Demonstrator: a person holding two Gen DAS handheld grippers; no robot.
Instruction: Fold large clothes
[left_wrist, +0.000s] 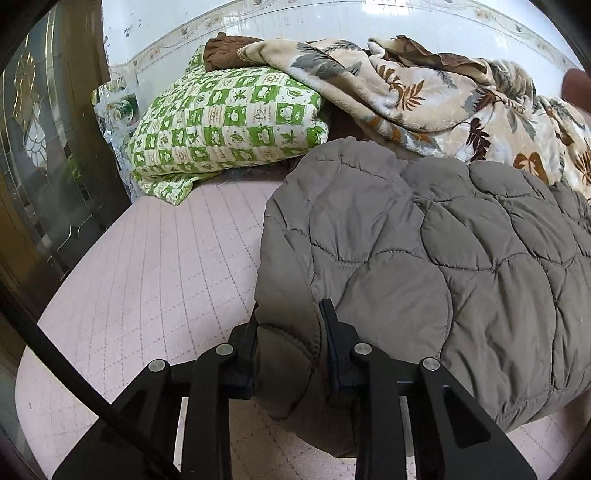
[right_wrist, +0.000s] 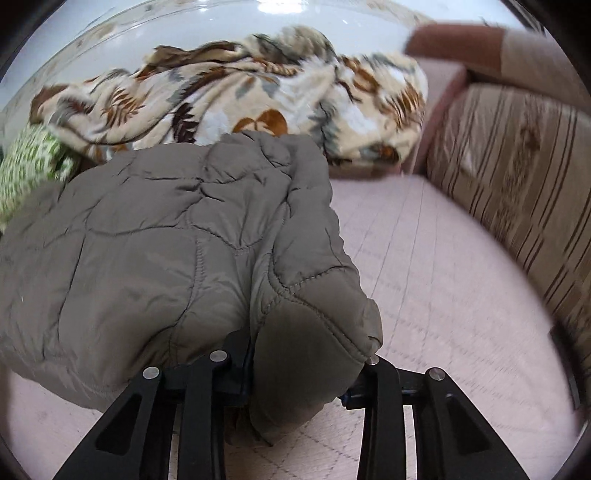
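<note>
The quilted grey jacket (left_wrist: 424, 258) lies crosswise on the pink mattress (left_wrist: 147, 277), its long axis spanning both grippers. The left gripper (left_wrist: 291, 332) pinches one near corner; the right gripper (right_wrist: 306, 354) clamps the other.

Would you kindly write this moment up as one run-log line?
step: fold grasp | left gripper: shut on quilted jacket edge | right gripper: shut on quilted jacket | surface: pink mattress

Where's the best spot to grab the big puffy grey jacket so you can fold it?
Probably the two near corners of the grey jacket, coming from the near edge. The padding is thick, but its corners bunch into graspable folds; the left hand-held gripper and right hand-held gripper each pinch one.
</note>
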